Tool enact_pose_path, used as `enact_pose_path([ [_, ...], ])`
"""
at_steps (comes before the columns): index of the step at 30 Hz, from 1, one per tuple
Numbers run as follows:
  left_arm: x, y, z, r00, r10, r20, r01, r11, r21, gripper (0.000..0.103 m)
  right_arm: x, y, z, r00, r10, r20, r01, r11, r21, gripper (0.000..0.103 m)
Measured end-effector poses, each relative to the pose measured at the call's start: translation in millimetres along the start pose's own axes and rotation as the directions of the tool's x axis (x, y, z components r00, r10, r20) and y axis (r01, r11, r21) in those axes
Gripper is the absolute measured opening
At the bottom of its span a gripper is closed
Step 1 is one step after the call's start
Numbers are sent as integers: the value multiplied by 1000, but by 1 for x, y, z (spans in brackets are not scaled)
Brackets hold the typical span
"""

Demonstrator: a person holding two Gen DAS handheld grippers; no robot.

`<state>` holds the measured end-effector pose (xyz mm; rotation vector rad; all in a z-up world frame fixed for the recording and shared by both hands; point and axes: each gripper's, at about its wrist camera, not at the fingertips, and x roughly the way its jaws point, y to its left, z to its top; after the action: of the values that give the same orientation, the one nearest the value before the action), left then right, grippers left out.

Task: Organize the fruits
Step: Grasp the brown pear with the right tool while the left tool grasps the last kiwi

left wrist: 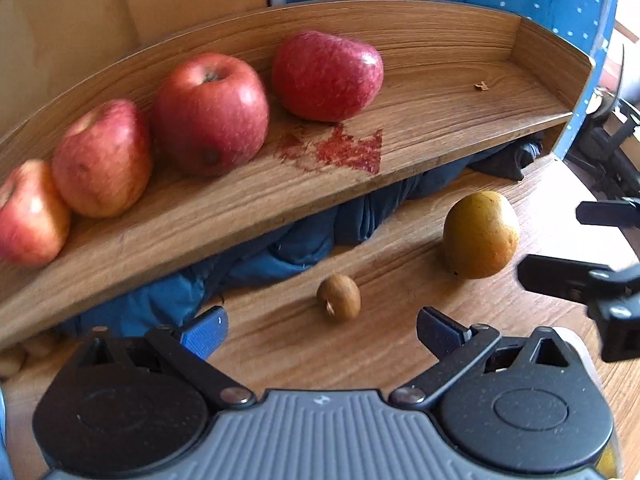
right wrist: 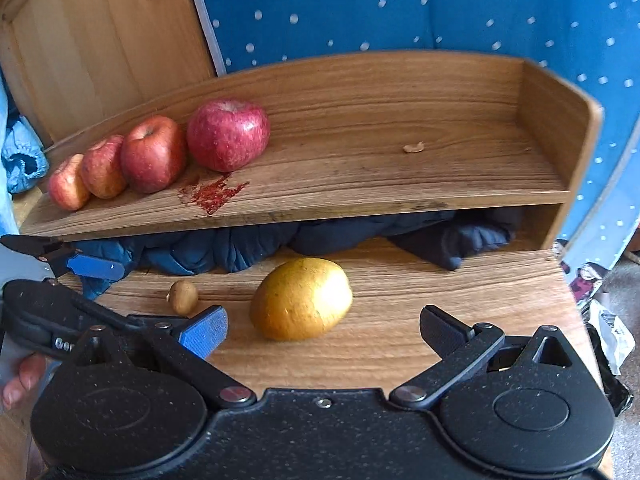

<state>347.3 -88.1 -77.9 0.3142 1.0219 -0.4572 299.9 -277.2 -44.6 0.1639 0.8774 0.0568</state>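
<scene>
Left wrist view: left gripper (left wrist: 322, 330), jaws apart and empty, is facing a small brown fruit (left wrist: 339, 297) on the tabletop (left wrist: 400, 360).

Right wrist view: right gripper (right wrist: 323, 330), jaws apart, is fronting the golden pear (right wrist: 301, 299); it should straddle the pear's middle. Four apples (right wrist: 227, 134) are sitting in a row on the shelf (right wrist: 360, 184).

A: What does the left tool (left wrist: 322, 330) look like?
B: Two black round housings flank a grey ribbed centre plate; black linkage arms with silver pivot screws carry one blue pad (left wrist: 204, 334) and one dark pad.

A: And the right tool (right wrist: 323, 330)?
B: Same layout, with a speckled black centre plate and one small silver screw. Bare fingertips (right wrist: 22, 378) show at the left edge.
</scene>
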Motion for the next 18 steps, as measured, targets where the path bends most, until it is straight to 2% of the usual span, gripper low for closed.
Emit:
enact_pose_path([
  [9, 11, -15, 2, 998, -13, 54, 4, 987, 159, 101, 25, -1, 7, 999, 6, -42, -4, 999, 44, 98],
  [12, 15, -17, 3, 998, -22, 53, 13, 986, 165, 97, 30, 3, 8, 999, 5, -47, -3, 999, 33, 96],
  [18, 22, -15, 3, 997, -63, 46, 55, 987, 148, 80, 39, 12, 9, 998, 3, -62, -2, 1000, 6, 86],
])
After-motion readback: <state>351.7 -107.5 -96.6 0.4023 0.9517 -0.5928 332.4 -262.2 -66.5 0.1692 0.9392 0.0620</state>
